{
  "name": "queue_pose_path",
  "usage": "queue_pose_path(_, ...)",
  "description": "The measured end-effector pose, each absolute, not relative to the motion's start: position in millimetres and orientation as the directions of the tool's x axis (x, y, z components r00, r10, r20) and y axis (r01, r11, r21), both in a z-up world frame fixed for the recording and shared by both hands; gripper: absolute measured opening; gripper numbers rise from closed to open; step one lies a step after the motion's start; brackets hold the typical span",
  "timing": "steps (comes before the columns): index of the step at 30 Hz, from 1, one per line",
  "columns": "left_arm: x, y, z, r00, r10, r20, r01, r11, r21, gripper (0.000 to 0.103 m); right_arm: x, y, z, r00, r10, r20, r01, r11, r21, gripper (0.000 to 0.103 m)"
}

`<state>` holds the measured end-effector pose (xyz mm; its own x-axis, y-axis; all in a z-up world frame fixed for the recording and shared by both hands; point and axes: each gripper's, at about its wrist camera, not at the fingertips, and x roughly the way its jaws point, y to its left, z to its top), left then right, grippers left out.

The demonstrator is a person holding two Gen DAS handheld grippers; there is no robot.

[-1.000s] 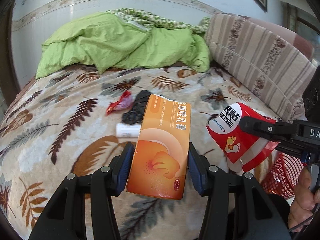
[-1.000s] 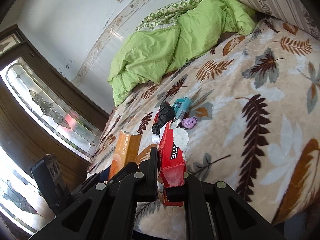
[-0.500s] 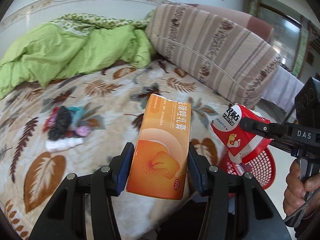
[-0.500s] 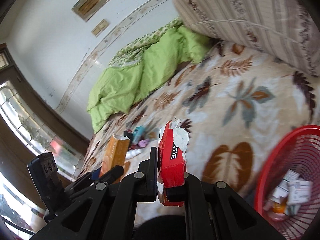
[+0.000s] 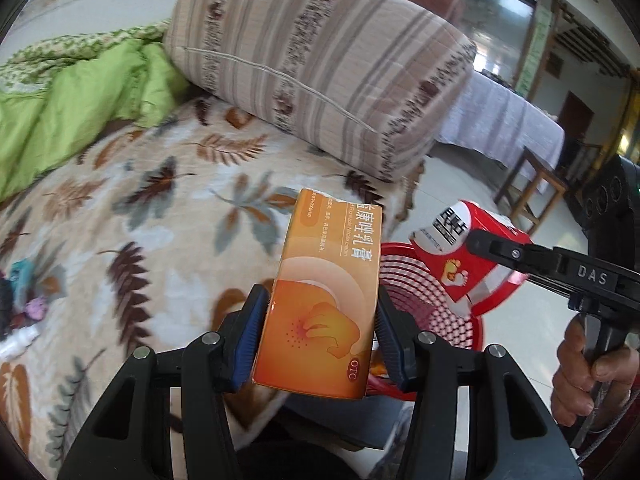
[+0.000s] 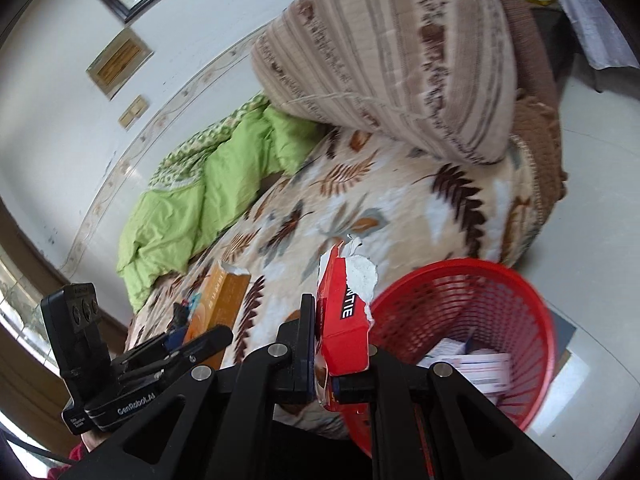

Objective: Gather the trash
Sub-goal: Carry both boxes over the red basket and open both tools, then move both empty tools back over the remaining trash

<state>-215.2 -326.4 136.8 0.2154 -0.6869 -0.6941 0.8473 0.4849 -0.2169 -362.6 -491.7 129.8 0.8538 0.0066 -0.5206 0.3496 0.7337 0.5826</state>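
Far left of the left wrist view: leftover scraps [image 5: 24, 312] lie on the leaf-print blanket [image 5: 120, 216], not yet collected.

Centre: left gripper [image 5: 320, 340], jaws closed against both sides of the upright orange box [image 5: 320, 300], over the bed edge; the red basket [image 5: 432, 304] is only partly beneath it.

Right: right gripper [image 6: 340, 364], jaws pinched nearly shut on the torn red packet [image 6: 344, 320], just left of the basket rim in the right wrist view; cartons already inside at lower right.

Judgement: carry each item squarely over the basket mouth before opening. Release low. The packet is light and could flutter off; the box could clip the rim.
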Motion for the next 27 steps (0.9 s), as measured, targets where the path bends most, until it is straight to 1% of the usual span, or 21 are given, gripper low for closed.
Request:
queue_pose_path(7, -236.9, -368.1, 125.7, 0.110, -0.681, -0.724, 0.870, 0.419, -0.262, 0.051, -378.8, -514.6, 123.4, 0.833, -0.071, -0.549, 0.433, 0.702, 0.565, 0.008)
queue_pose_path(9, -241.0, -378.3, 123.7, 0.094, -0.676, -0.731, 0.876, 0.405, -0.262, 0.053, -382.0, -519.7, 118.2, 0.827, -0.076, -0.558, 0.450, 0.684, 0.574, 0.008)
queue_pose_path(10, -242.2, -381.6, 122.8, 0.089, -0.671, -0.736, 0.878, 0.402, -0.260, 0.056, -382.8, -520.9, 116.9, 0.824, -0.079, -0.561, 0.456, 0.680, 0.574, 0.008)
queue_pose_path(11, -243.5, -384.8, 121.9, 0.083, -0.667, -0.741, 0.877, 0.401, -0.263, 0.067, -383.2, -522.8, 114.5, 0.817, -0.082, -0.571, 0.467, 0.674, 0.572, 0.009)
queue_pose_path(12, -244.0, -387.1, 121.7, 0.077, -0.668, -0.740, 0.875, 0.401, -0.272, 0.073, -383.5, -524.9, 112.0, 0.813, -0.081, -0.577, 0.474, 0.669, 0.573, 0.011)
queue_pose_path(13, -244.7, -387.7, 122.7, 0.072, -0.675, -0.734, 0.874, 0.398, -0.280, 0.073, -384.3, -527.4, 109.9, 0.808, -0.085, -0.584, 0.484, 0.661, 0.574, 0.020)
queue_pose_path(14, -245.1, -387.8, 123.8, 0.070, -0.679, -0.731, 0.874, 0.394, -0.283, 0.073, -386.0, -530.0, 107.8, 0.805, -0.090, -0.586, 0.493, 0.652, 0.577, 0.035)
queue_pose_path(15, -245.5, -387.1, 125.2, 0.069, -0.681, -0.729, 0.876, 0.391, -0.282, 0.073, -388.2, -532.3, 106.3, 0.806, -0.097, -0.584, 0.499, 0.642, 0.582, 0.043)
queue_pose_path(16, -245.1, -384.8, 127.0, 0.075, -0.685, -0.724, 0.877, 0.391, -0.280, 0.073, -390.8, -534.1, 106.1, 0.808, -0.108, -0.579, 0.505, 0.633, 0.586, 0.047)
queue_pose_path(23, -221.4, -354.1, 133.6, 0.140, -0.697, -0.704, 0.840, 0.460, -0.288, 0.073, -381.2, -530.4, 116.0, 0.824, -0.099, -0.557, 0.475, 0.656, 0.586, 0.047)
queue_pose_path(27, -203.3, -320.5, 137.7, 0.219, -0.691, -0.689, 0.813, 0.520, -0.263, 0.073, -367.8, -520.2, 119.1, 0.833, -0.068, -0.549, 0.443, 0.676, 0.589, 0.047)
